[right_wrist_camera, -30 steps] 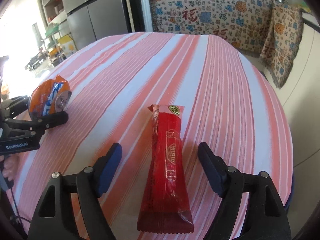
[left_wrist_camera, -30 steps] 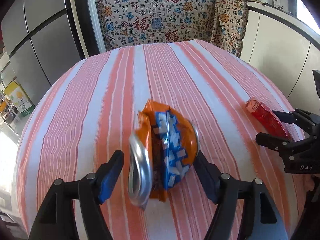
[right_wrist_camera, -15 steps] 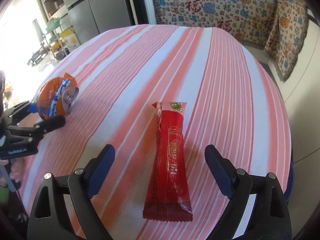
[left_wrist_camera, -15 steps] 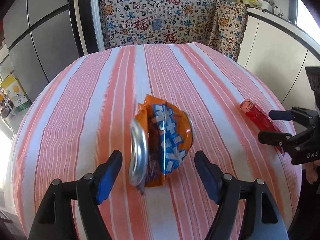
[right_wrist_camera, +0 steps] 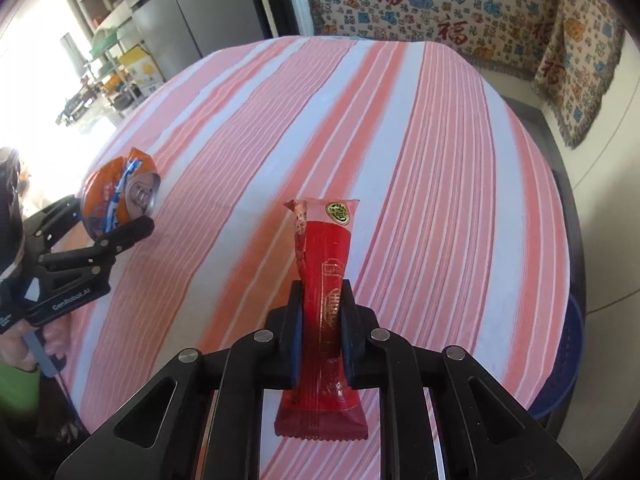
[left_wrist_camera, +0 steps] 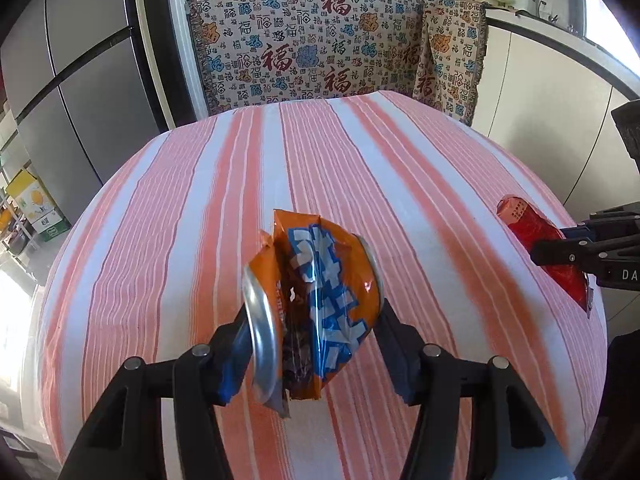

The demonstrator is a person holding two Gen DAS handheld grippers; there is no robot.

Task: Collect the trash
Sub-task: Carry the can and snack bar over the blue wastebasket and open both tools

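Left gripper (left_wrist_camera: pixel 314 344): jaws closing on a crushed orange can (left_wrist_camera: pixel 310 304), which sits between the two fingers with its silver lid edge against the left pad and its dented orange-and-blue side against the right pad. The can stands forward of the fingertips and pokes above them, over the striped tablecloth (left_wrist_camera: pixel 192 216).

Right gripper (right_wrist_camera: pixel 320 316): jaws closing, now narrow, pinching a red snack wrapper (right_wrist_camera: pixel 326 280) at about its middle. The wrapper's crimped bottom end hangs back below the pads, toward the camera; its top end with the green round seal sticks out ahead of the fingertips.

From the right wrist view the can and left gripper sit far off to the left. From the left wrist view the wrapper is at far right.
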